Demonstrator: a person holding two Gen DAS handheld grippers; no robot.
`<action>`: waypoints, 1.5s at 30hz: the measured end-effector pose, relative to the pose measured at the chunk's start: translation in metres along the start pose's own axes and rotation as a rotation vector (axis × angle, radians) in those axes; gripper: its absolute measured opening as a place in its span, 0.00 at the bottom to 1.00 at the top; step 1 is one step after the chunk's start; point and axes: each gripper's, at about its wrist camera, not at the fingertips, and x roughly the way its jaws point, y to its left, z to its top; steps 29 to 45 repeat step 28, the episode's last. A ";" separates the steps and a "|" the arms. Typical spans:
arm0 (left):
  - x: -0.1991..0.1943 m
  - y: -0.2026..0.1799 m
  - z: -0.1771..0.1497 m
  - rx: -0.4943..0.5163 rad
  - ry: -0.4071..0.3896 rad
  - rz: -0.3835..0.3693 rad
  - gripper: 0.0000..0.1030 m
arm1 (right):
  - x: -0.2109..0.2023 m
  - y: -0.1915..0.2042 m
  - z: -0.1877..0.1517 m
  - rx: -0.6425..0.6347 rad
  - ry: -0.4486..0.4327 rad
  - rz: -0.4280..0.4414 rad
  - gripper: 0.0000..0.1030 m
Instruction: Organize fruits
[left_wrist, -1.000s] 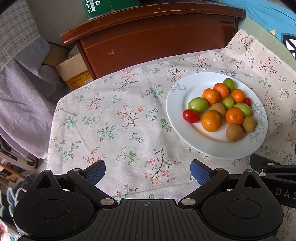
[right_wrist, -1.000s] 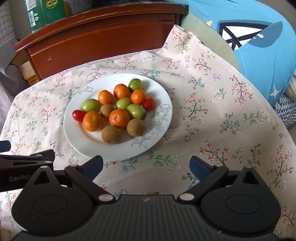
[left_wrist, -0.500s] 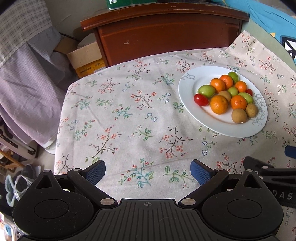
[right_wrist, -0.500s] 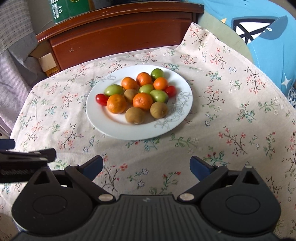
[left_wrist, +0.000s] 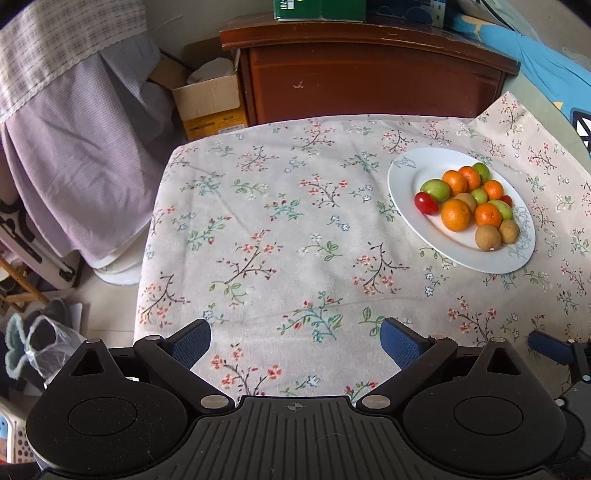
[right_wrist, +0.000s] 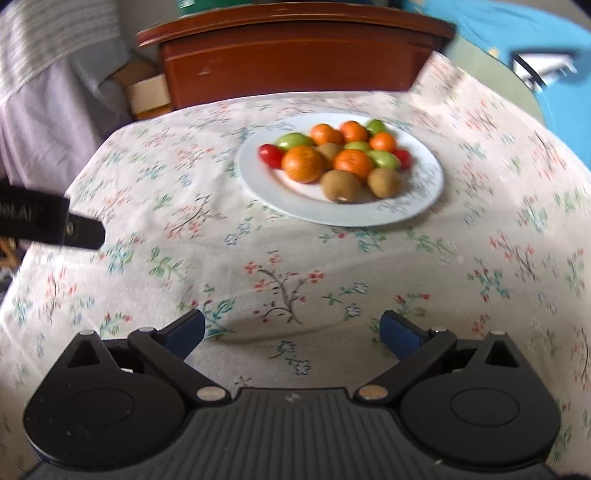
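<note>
Nearest to me, my left hand-held gripper (left_wrist: 295, 339) hangs level above the near part of the tabletop (left_wrist: 258, 236), its blue-padded fingers (left_wrist: 192, 339) spread wide with nothing between them but the flowered cloth (left_wrist: 280, 206) below. My right hand-held gripper (right_wrist: 291, 332) sits the same way beside it, fingers wide apart and empty, touching nothing; its view is blurred. One blue fingertip of the right one shows at the right edge of the left view, and the side of the left one juts in at the left of the right view.

Further out, well apart from both, the white plate (right_wrist: 417, 210) rests on the cloth, ahead of the right gripper and off to the right of the left one. The fruit is heaped together on it: two brown kiwis (right_wrist: 340, 186) at the near edge, oranges (right_wrist: 302, 163) behind them, green fruits (right_wrist: 293, 140) among and beyond those, and a red tomato (right_wrist: 270, 155) at the left end, with another red one at the right.

Beyond the tabletop's far edge stands a dark wooden cabinet (left_wrist: 369, 81), with an open cardboard box (left_wrist: 210, 99) on the floor to its left.
</note>
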 end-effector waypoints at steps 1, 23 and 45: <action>0.000 0.002 -0.001 -0.005 0.001 -0.001 0.96 | 0.002 0.003 -0.001 -0.026 -0.005 0.000 0.99; 0.017 0.005 -0.009 -0.005 0.061 0.017 0.96 | 0.025 0.013 0.003 -0.022 -0.150 -0.026 1.00; 0.020 0.007 -0.009 -0.013 0.063 0.021 0.96 | 0.025 0.014 0.003 -0.023 -0.152 -0.027 1.00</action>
